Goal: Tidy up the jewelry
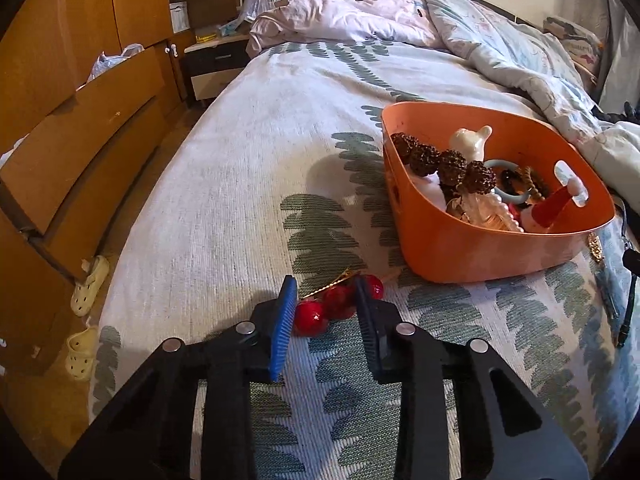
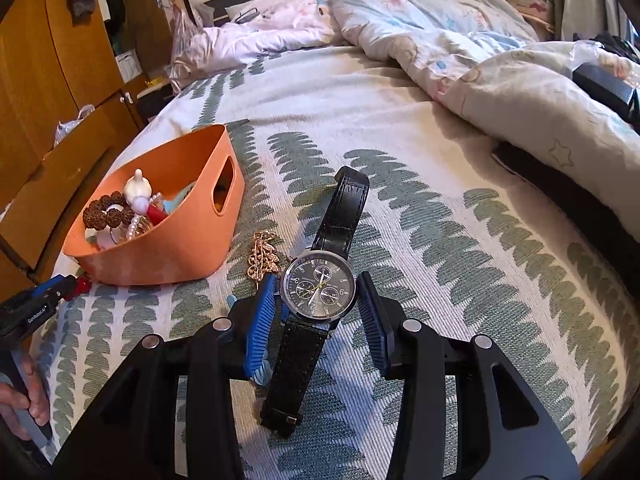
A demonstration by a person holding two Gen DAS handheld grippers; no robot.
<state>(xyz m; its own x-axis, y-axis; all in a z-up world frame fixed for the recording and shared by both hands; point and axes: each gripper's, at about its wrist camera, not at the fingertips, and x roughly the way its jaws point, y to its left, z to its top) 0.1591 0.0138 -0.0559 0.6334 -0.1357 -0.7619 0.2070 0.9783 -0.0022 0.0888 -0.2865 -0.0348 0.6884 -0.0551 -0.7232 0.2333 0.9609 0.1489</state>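
Note:
An orange basket [image 1: 460, 256] on the bed holds brown beads [image 1: 440, 164], pearls and other jewelry; it also shows in the right wrist view [image 2: 180, 248]. My left gripper [image 1: 326, 292] is open around a red bead piece [image 1: 328, 310] with a gold part, lying on the bedspread. My right gripper [image 2: 318, 296] is open around a black-strapped wristwatch [image 2: 318, 292] lying flat on the bed. A gold chain [image 2: 262, 256] lies between watch and basket. The left gripper [image 2: 48, 292] shows at the left edge of the right wrist view.
A rumpled duvet [image 2: 480, 60] covers the far and right side of the bed. Wooden drawers [image 1: 80, 128] stand along the left, with slippers [image 1: 90, 290] on the floor. Dark items [image 1: 628, 300] lie right of the basket.

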